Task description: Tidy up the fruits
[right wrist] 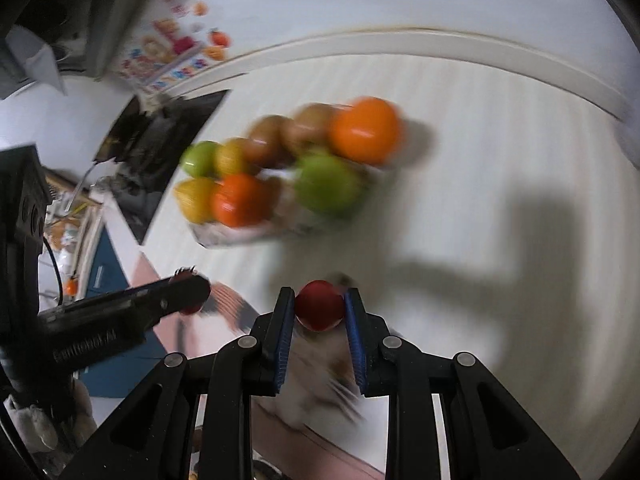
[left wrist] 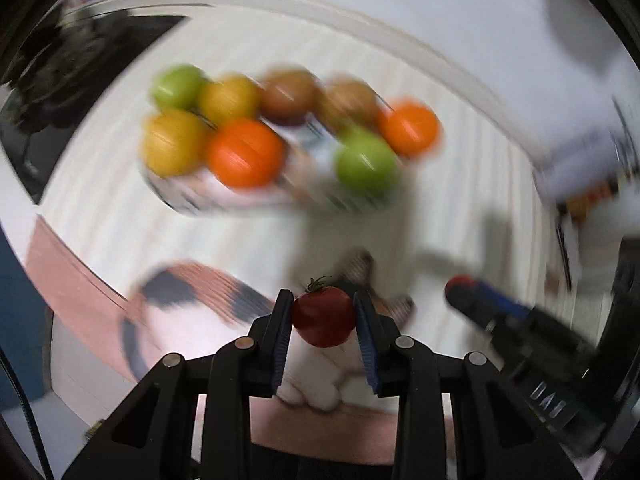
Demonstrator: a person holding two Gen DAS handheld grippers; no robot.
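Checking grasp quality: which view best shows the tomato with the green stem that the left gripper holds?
The left wrist view: the stemmed tomato sits sharp and centered in the left gripper. In the right wrist view it is mostly hidden behind that gripper's finger at the left edge.

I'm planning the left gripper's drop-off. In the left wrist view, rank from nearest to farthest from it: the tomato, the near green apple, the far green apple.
1. Tomato: clamped between the jaws of the left gripper.
2. Near green apple: front right of the fruit tray.
3. Far green apple: back left corner of the tray.
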